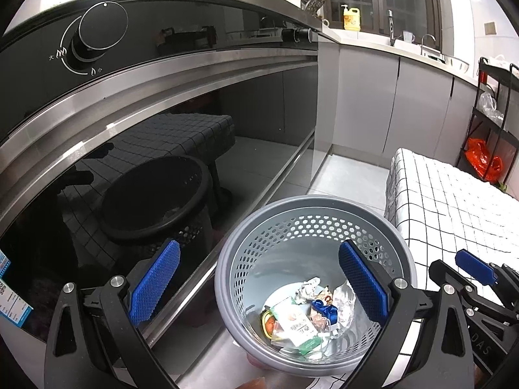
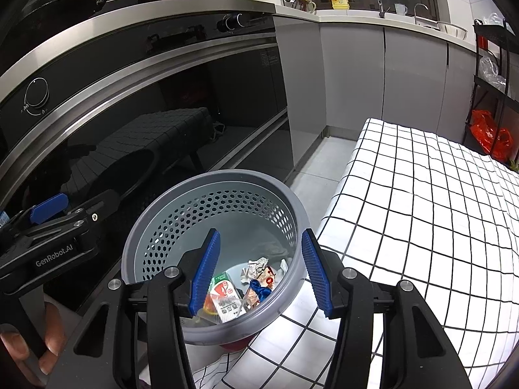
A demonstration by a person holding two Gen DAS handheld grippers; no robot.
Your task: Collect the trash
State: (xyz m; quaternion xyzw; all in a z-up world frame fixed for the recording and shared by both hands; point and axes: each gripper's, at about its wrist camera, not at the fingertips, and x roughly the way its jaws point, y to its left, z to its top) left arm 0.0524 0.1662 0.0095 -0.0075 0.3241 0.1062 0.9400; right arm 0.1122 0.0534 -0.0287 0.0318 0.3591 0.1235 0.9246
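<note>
A grey perforated waste basket [image 1: 311, 201] [image 2: 227, 175] stands on the floor between the stove front and a checked table. At its bottom lies trash: a white and green carton [image 1: 296, 325] [image 2: 225, 295], a blue wrapper [image 1: 324, 312] [image 2: 259, 288], crumpled foil [image 1: 344, 304] and crumpled paper [image 2: 258, 265]. My left gripper [image 1: 259, 243] [image 2: 48, 210] hovers over the basket's left side, open wide and empty. My right gripper [image 2: 260, 231] [image 1: 473, 269] hangs over the basket's right rim, half open, with nothing between its blue pads.
A black glass stove front [image 1: 162, 162] with a round knob [image 1: 100, 29] rises on the left. The table with a white checked cloth [image 2: 421, 210] fills the right. Grey cabinets [image 2: 350, 74] and a black rack holding a red bag [image 2: 489, 136] stand behind. A hand [image 2: 26, 350] holds the left gripper.
</note>
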